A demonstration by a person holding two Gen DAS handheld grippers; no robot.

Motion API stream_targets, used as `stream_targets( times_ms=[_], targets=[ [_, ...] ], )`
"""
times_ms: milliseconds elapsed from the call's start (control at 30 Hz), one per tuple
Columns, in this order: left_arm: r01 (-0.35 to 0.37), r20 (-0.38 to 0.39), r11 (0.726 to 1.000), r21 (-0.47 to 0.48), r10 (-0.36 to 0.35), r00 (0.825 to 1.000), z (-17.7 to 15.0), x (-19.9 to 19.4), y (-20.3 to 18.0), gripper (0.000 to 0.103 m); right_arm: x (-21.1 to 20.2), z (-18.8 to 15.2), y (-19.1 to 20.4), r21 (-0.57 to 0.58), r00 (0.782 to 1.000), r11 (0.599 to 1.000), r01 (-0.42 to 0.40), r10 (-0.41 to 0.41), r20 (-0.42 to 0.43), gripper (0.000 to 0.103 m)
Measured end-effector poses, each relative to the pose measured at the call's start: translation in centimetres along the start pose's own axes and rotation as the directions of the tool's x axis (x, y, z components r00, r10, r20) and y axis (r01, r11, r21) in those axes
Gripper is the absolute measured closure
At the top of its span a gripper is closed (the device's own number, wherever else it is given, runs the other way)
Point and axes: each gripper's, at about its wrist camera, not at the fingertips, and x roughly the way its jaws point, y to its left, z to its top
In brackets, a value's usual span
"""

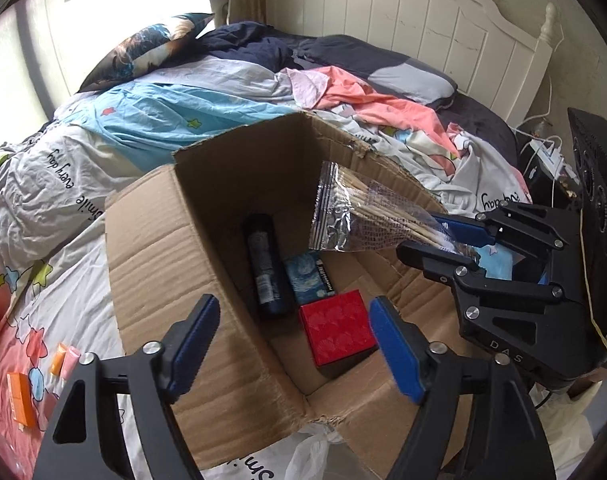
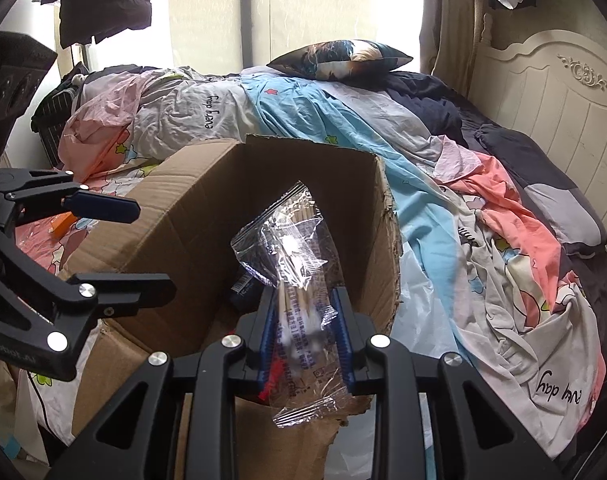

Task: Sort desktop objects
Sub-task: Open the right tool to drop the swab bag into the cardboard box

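While bag hangs over box

Right gripper [image 2: 306, 344] jaws clamped on a clear bag of sticks [image 1: 367, 216], held above the open cardboard box [image 1: 151, 240] on the bed [image 1: 43, 184]. Left gripper [image 1: 295, 344] jaws apart, holding nothing, near the box rim. Inside: dark bottle [image 1: 263, 264], blue packet [image 1: 309, 282], red box [image 1: 337, 328].

My left camera looks down from close above into the open brown cardboard box [image 1: 207, 248]. My right camera looks across that box [image 2: 207, 208] from its near edge. Both see it.
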Motion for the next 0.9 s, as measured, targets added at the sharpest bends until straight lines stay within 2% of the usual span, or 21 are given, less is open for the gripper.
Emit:
stream_targets(
  times_ms=[233,367,633,800,900],
  targets=[
    [-0.008,-0.014,1.000,-0.010,0.008,1.000,-0.8,-0.8,0.3,0.011,-0.4,-0.2,0.5,0.007,1.000,1.000,-0.008,0.008,-0.002,0.075],
    [-0.012,-0.022,1.000,0.001,0.012,1.000,-1.4,-1.1,0.1,0.010,-0.7,-0.3,0.9,0.000,1.000,1.000,-0.002,0.002,-0.002,0.071],
    [-0.021,-0.028,1.000,-0.003,0.021,0.999,-2.3,-1.6,0.2,0.009,-1.1,-0.3,1.2,0.002,0.999,0.999,0.036,-0.036,0.009,0.037],
    [-0.027,-0.035,1.000,-0.007,0.026,0.999,-2.9,-1.8,0.4,0.008,-1.3,-0.3,1.6,-0.004,0.999,0.999,0.041,-0.041,0.013,0.030],
    [-0.033,-0.041,0.999,-0.008,0.033,0.999,-3.4,-1.7,0.5,0.008,-1.2,-0.3,2.0,-0.009,0.999,0.999,0.039,-0.039,0.008,0.029]
  ],
)
